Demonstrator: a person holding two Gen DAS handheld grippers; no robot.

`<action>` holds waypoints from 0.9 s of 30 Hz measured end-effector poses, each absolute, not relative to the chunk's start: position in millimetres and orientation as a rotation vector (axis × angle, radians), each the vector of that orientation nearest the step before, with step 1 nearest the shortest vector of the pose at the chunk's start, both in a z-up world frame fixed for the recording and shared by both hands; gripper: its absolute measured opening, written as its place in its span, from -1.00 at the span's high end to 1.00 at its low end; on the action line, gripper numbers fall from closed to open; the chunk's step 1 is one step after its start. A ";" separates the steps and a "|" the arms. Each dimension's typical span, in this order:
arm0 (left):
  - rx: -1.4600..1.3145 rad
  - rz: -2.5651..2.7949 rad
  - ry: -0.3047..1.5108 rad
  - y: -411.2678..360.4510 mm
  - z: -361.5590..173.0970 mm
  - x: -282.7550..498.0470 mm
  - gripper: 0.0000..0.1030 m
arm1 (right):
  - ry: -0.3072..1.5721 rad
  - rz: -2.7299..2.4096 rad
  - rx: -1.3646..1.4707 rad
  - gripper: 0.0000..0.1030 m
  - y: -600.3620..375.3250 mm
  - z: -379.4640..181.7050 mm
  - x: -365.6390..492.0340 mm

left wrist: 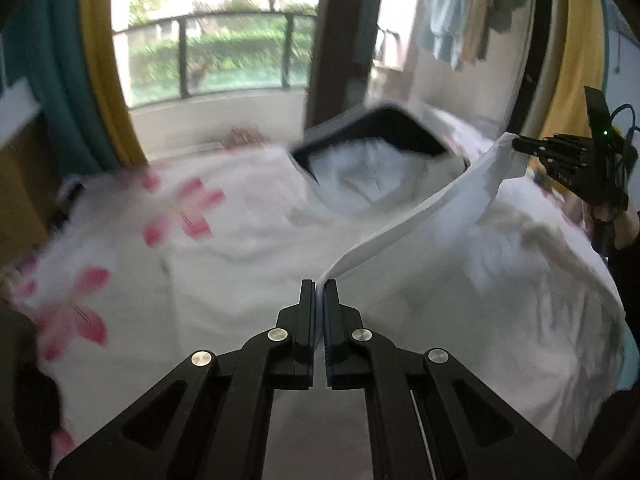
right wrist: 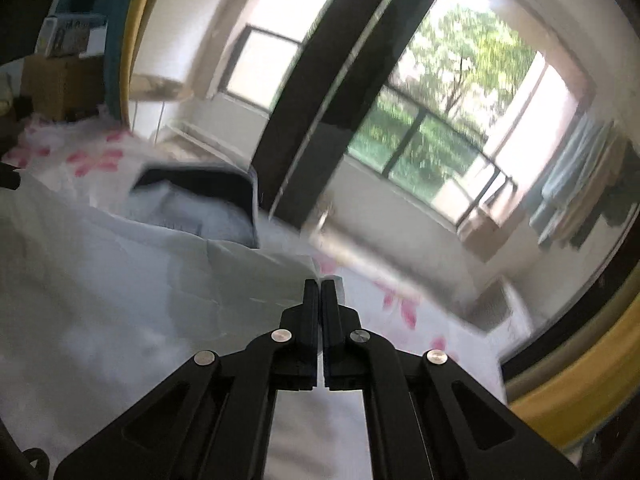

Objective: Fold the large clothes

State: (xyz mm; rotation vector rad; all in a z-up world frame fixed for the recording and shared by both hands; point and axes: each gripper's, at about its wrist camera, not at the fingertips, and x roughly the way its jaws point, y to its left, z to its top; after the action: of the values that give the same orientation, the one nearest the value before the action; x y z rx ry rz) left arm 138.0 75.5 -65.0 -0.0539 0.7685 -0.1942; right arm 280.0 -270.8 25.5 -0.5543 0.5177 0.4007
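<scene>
A large white garment with a dark collar lies spread over a bed. My left gripper is shut on its near edge, with cloth pinched between the pads. That edge runs up as a raised white band to my right gripper, which holds the other end above the bed at the right. In the right wrist view my right gripper is shut on the pale cloth, and the garment's collar lies beyond it.
The bed carries a white cover with pink flowers. Behind it stand a big window with a balcony railing and a dark window post. Clothes hang at the back right. A person's hand grips the right tool.
</scene>
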 end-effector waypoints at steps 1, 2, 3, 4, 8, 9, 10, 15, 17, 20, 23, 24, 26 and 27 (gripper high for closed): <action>-0.062 -0.214 0.800 71.6 -72.2 136.1 0.91 | 0.548 0.401 -0.534 0.97 -278.3 18.0 276.9; -0.067 -0.225 0.821 69.7 -76.1 135.5 0.91 | 0.578 0.402 -0.513 0.97 -285.9 11.7 273.3; -0.069 -0.238 0.845 67.0 -80.9 134.0 0.91 | 0.602 0.404 -0.494 0.97 -292.8 7.3 269.2; -0.066 -0.247 0.860 64.0 -84.5 131.7 0.91 | 0.630 0.409 -0.469 0.97 -300.6 2.1 264.0; -0.040 -0.267 0.920 58.9 -92.2 127.4 0.80 | 0.740 0.476 -0.396 0.96 -322.9 -14.1 244.8; -0.035 -0.271 0.928 59.1 -91.1 125.6 0.62 | 0.767 0.481 -0.390 0.96 -327.1 -18.7 240.9; -0.033 -0.275 0.928 58.5 -90.8 124.4 0.41 | 0.800 0.488 -0.382 0.95 -329.5 -23.5 237.4; -0.052 -0.313 0.952 64.9 -81.0 113.9 0.27 | 0.894 0.578 -0.316 0.88 -347.7 -36.9 209.7; -0.066 -0.314 0.949 69.8 -76.1 112.2 0.26 | 0.925 0.605 -0.307 0.80 -352.4 -39.7 200.9; -0.069 -0.271 0.925 82.5 -65.6 115.6 0.24 | 0.937 0.636 -0.294 0.52 -358.2 -35.0 194.1; -0.059 -0.195 0.902 99.9 -58.3 129.3 0.19 | 0.903 0.673 -0.245 0.10 -363.8 -20.9 194.5; -0.055 -0.172 0.901 103.7 -57.7 133.5 0.14 | 0.881 0.683 -0.222 0.03 -364.8 -14.7 196.6; -0.058 -0.118 0.897 115.6 -58.8 148.7 0.09 | 0.852 0.689 -0.173 -0.01 -365.8 -4.1 207.8; -0.074 -0.103 0.897 122.8 -61.5 157.0 0.07 | 0.843 0.683 -0.152 -0.01 -366.0 -1.0 214.1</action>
State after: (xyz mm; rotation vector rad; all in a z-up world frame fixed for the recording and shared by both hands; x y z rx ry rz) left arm 157.0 122.8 -61.5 -0.0743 0.8965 -0.1029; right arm 214.1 -366.0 -1.0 -0.1518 0.8433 0.6831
